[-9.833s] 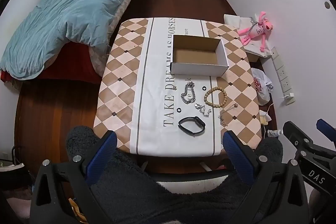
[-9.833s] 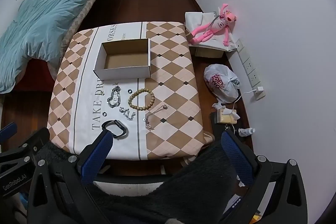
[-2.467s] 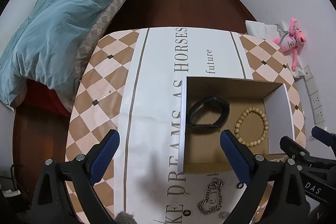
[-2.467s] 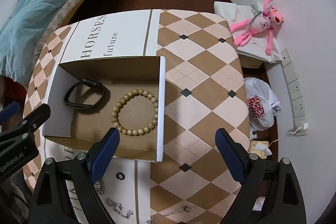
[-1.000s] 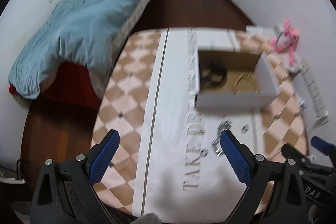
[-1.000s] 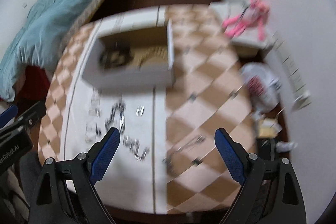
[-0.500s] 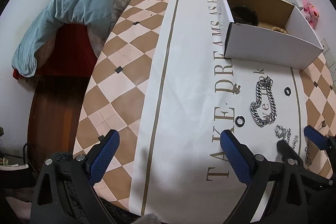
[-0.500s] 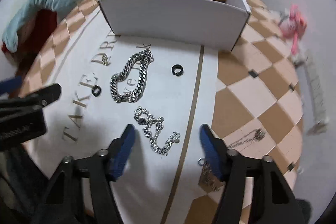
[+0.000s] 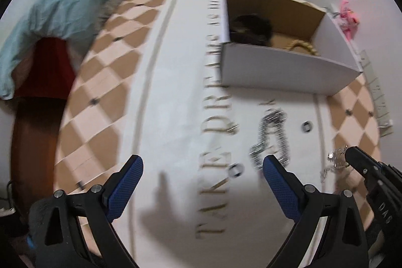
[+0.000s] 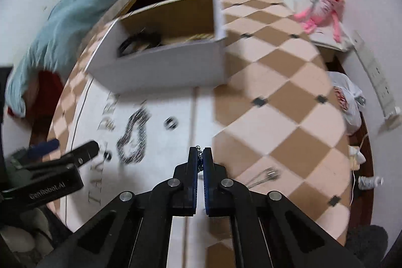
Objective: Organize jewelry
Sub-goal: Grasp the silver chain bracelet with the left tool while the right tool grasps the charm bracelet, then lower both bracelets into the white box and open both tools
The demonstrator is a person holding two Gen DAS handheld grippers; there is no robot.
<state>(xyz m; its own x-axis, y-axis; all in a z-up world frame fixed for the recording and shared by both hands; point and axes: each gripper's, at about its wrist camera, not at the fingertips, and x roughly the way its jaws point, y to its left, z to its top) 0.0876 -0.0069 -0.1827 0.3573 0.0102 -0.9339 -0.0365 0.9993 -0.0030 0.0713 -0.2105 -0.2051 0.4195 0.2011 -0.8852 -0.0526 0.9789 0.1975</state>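
My right gripper (image 10: 200, 151) is shut on a silver bracelet (image 10: 200, 159), whose links show between the pads; in the left wrist view the bracelet (image 9: 335, 160) hangs at that gripper's tip. My left gripper (image 9: 202, 165) is open and empty above the tablecloth. A thick silver chain (image 9: 272, 138) and a small black ring (image 9: 236, 170) lie just ahead of it. The white cardboard box (image 9: 284, 72) holds a black band (image 9: 251, 25) and a wooden bead bracelet (image 9: 302, 47). The chain (image 10: 134, 136) and the box (image 10: 170, 67) also show in the right wrist view.
Another black ring (image 10: 170, 122) and a thin silver necklace (image 10: 263, 176) lie on the checked tablecloth (image 10: 276, 104). A bed with a blue quilt (image 9: 70, 4) stands to the left. A pink plush toy (image 10: 321, 11) and a white bag (image 10: 346, 99) lie on the floor at right.
My right gripper has closed on the silver bracelet and lifted it off the cloth. My left gripper has moved lower and closer to the chain.
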